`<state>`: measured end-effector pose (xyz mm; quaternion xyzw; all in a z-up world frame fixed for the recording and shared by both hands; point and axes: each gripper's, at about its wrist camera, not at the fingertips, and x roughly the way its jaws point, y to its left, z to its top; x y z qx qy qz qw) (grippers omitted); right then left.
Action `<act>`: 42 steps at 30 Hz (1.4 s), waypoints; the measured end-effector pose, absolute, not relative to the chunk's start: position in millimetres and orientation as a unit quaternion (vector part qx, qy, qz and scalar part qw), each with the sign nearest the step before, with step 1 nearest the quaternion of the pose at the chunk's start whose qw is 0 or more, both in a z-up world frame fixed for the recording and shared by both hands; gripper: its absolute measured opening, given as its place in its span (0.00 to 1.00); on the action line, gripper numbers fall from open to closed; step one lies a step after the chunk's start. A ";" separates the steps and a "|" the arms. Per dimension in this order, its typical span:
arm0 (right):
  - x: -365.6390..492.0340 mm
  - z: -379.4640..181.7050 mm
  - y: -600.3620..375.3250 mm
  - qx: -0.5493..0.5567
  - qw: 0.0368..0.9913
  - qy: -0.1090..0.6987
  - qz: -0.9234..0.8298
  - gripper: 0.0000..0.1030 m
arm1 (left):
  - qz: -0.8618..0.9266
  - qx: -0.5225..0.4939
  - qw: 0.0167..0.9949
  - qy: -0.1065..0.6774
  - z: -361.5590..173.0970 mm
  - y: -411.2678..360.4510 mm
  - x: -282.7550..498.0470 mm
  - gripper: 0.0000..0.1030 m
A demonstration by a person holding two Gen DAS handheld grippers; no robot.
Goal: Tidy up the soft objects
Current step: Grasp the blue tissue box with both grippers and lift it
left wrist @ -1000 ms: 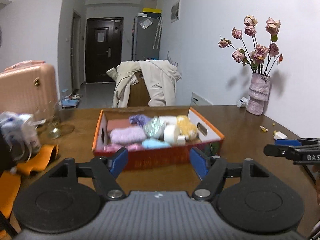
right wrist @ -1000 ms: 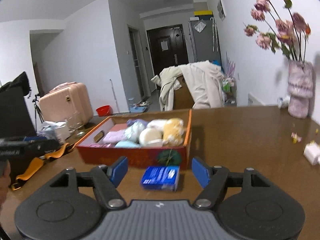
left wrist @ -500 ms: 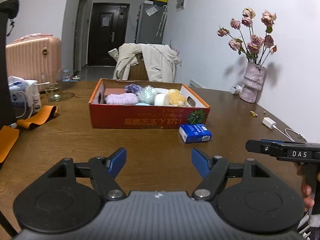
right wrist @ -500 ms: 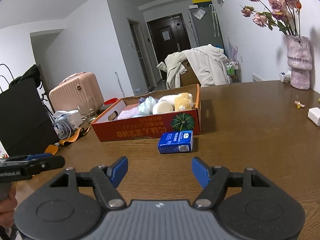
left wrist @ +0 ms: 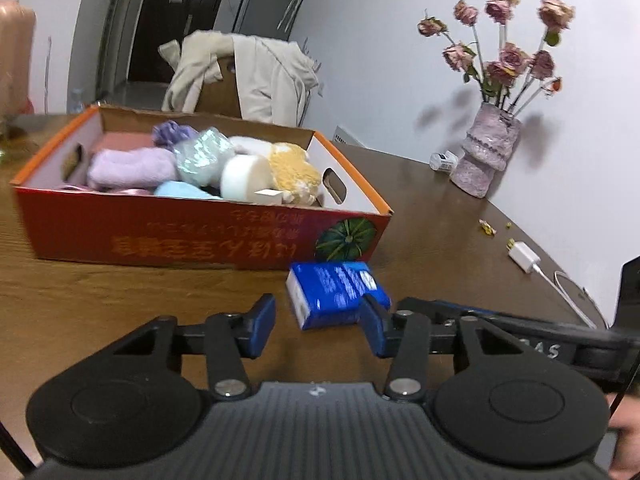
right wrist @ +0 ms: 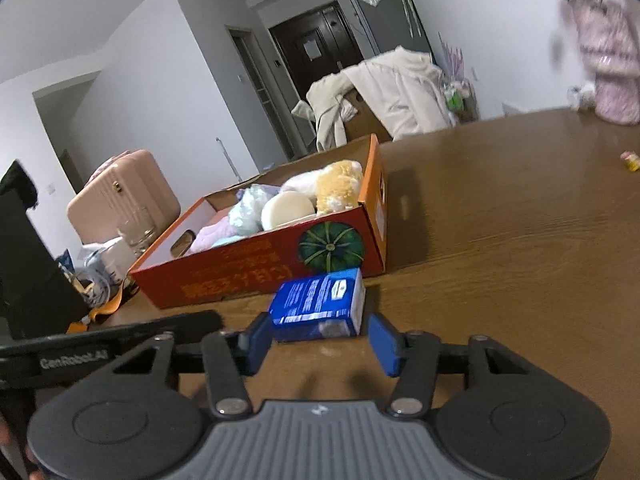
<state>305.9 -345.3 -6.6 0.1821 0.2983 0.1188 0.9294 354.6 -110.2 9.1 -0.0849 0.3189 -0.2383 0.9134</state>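
Both your claws are closing in front of the blue packet beside the orange box.

Your left claw has its jaws partly apart and closing, with the blue packet just ahead of them, its near end at the gap but not pressed by either pad. Your right claw is also closing, partly apart; the packet lies just beyond its tips, apparently unclamped. The packet rests on the worktop, just in front of the orange box, near its pumpkin picture. Inside the box sit the soft things: a lilac towel, a pale-green bundle, a white round, a yellow plush.
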 end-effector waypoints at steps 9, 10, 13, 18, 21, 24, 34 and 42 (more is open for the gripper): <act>354.4 -33.6 -349.2 0.231 0.913 0.312 0.127 0.21 | -0.261 -0.132 0.888 0.355 -27.2 -114.0 398.5 0.26; 354.0 -34.5 -349.9 0.233 0.913 0.310 0.126 0.20 | -0.263 -0.137 0.886 0.357 -27.3 -111.8 398.7 0.26; 355.2 -38.3 -351.8 0.243 0.911 0.309 0.127 0.19 | -0.264 -0.140 0.885 0.357 -28.1 -109.7 399.7 0.25; 355.7 -40.7 -354.6 0.252 0.908 0.308 0.132 0.18 | -0.265 -0.150 0.882 0.359 -28.3 -107.4 401.4 0.25; 353.2 -38.3 -354.1 0.246 0.910 0.308 0.131 0.18 | -0.264 -0.149 0.884 0.356 -25.7 -107.9 399.7 0.24; 346.2 -33.6 -353.0 0.246 0.909 0.309 0.130 0.17 | -0.260 -0.154 0.882 0.361 -20.6 -105.8 394.4 0.24; 248.4 6.3 -324.8 0.240 0.918 0.278 0.146 0.17 | -0.268 -0.156 0.893 0.326 21.6 -75.4 290.3 0.24; 210.4 29.4 -309.2 0.221 0.926 0.261 0.158 0.17 | -0.266 -0.158 0.904 0.296 42.2 -59.0 248.3 0.24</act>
